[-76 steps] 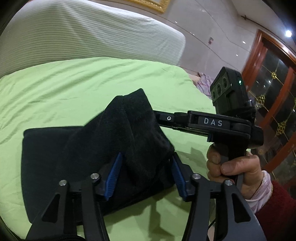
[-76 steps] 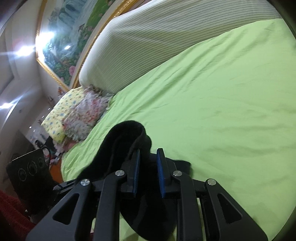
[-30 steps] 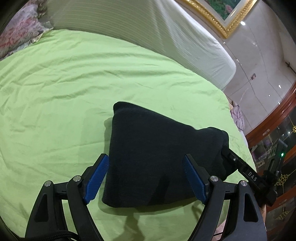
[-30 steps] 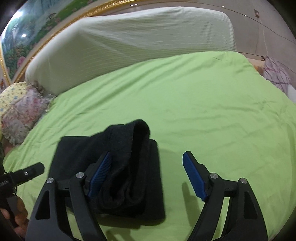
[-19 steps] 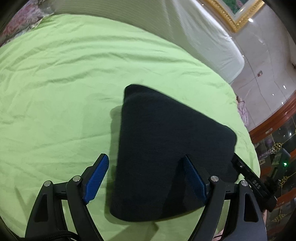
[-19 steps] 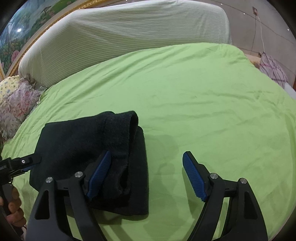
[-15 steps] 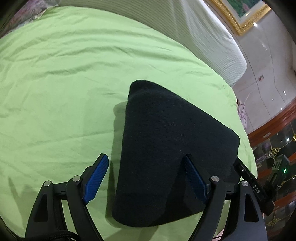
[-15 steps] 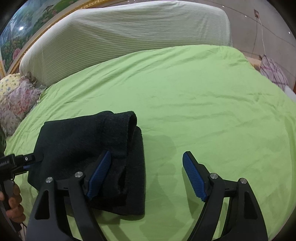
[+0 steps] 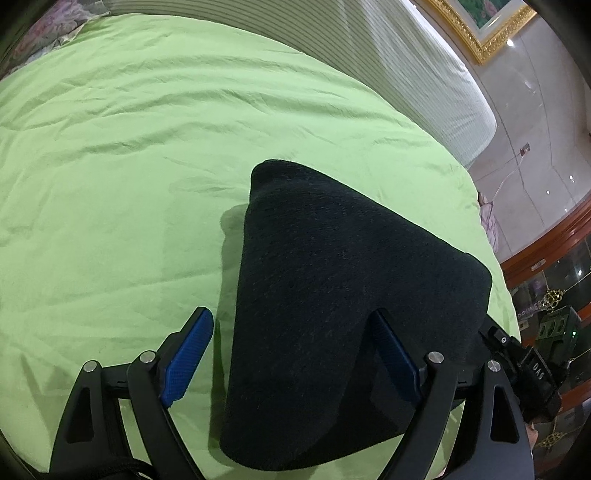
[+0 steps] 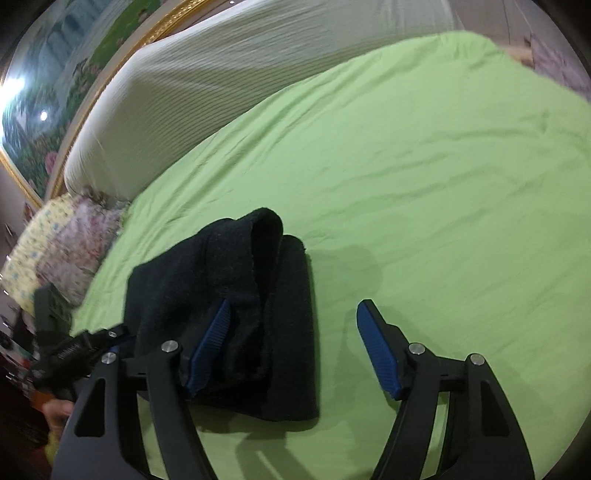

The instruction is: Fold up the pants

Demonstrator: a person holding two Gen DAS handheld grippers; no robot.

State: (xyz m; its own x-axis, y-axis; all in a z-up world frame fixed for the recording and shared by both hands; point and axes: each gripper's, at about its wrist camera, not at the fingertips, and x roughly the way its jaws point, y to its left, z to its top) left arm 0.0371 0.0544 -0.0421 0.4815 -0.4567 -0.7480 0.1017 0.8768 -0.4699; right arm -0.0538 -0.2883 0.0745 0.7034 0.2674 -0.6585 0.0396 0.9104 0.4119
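The black pants [image 9: 332, 302] lie folded into a thick bundle on the green bed sheet [image 9: 110, 184]. In the left wrist view my left gripper [image 9: 291, 354] is open, its blue pads either side of the bundle's near edge, holding nothing. In the right wrist view the pants [image 10: 236, 306] show a raised top fold. My right gripper [image 10: 295, 347] is open, its left pad over the bundle's right part and its right pad over bare sheet. The right gripper's tool also shows at the right edge of the left wrist view [image 9: 532, 369].
A white striped headboard cushion [image 10: 258, 66] runs along the far side of the bed. Floral pillows [image 10: 62, 243] lie at the left. A gold-framed painting [image 9: 480, 29] hangs on the wall. A wooden door frame [image 9: 546, 243] stands beyond the bed's right edge.
Both grippers have let go of the pants and opened. The bundle now lies on the sheet. The right wrist view has swung and tilted; the left wrist view has drawn closer over the bundle.
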